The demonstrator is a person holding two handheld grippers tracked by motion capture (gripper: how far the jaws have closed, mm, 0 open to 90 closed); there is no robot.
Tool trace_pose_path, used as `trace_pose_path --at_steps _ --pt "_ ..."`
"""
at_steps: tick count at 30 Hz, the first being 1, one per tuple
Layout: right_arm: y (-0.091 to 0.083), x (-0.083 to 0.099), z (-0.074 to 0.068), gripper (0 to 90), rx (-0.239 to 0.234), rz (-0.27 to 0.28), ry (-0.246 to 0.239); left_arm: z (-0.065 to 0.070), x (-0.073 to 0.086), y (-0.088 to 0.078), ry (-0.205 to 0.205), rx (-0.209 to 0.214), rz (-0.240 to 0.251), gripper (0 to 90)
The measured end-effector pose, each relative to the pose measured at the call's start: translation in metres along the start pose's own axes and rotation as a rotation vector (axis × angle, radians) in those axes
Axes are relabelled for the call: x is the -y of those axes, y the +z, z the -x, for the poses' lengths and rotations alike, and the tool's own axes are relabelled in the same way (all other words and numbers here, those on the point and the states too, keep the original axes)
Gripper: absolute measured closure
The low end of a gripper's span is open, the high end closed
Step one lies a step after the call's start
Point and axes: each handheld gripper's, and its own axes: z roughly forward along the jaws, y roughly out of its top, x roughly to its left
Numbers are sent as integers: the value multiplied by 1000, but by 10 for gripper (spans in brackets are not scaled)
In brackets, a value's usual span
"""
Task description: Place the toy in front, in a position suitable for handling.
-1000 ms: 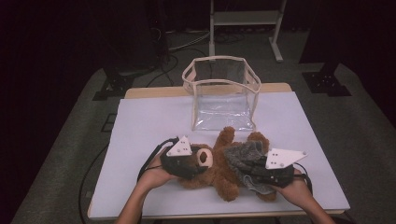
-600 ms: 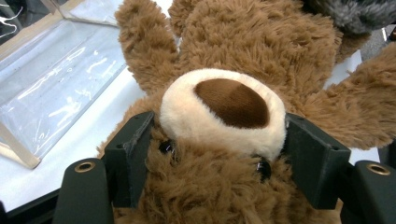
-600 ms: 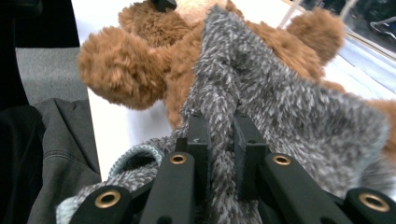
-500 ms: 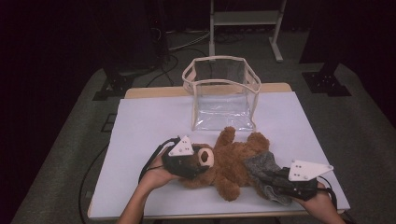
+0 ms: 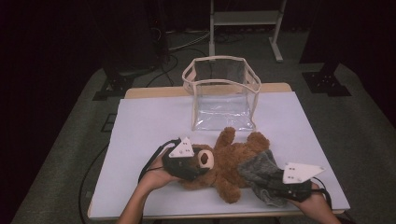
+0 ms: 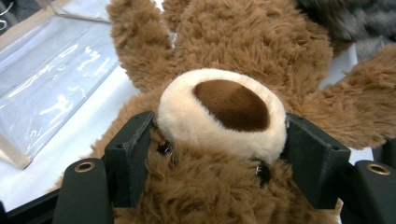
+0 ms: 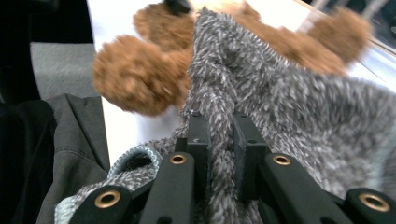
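On the white table [image 5: 140, 126], left side, the left gripper [image 5: 198, 163] has its jaws clamped on the bear's [image 5: 229, 163] head, one pad on each cheek with the cream muzzle poking up between them in the left gripper view [image 6: 219, 112]. That hand sits exactly where it was a second ago. The bear lies on its back mid-table, just in front of the clear bag [image 5: 222, 93], which hasn't budged. Further right is where things changed: the right gripper [image 5: 275, 184] was up against the bear's belly a second ago, and now it's out near the table's right front corner. Its jaws are pinched tight on a fold of the grey sweater [image 7: 224, 116], which is stretched off the bear's lower body toward that corner.
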Motion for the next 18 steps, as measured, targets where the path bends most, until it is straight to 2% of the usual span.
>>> trace_pose_path --at_steps 2,5,7,8,13,14,15,18 --pt "-10 6 6 787 22 17 38 0 0 0 7 3 -3 292" --pt "-13 1 15 786 39 36 47 1 0 0 24 12 -7 293" --pt "-6 -10 25 786 35 47 44 1 1 0 30 20 -6 293" --pt "-3 -14 29 785 29 48 43 2 1 -2 51 28 -14 293" --pt "20 -36 52 781 10 43 20 1 4 -4 53 35 -17 292" --pt "20 -36 52 781 10 43 20 1 4 -4 53 35 -17 292" --pt "22 -38 58 781 16 47 25 1 5 -5 58 38 -18 292" --pt "24 -33 56 784 3 53 47 3 2 -6 73 36 -24 279"
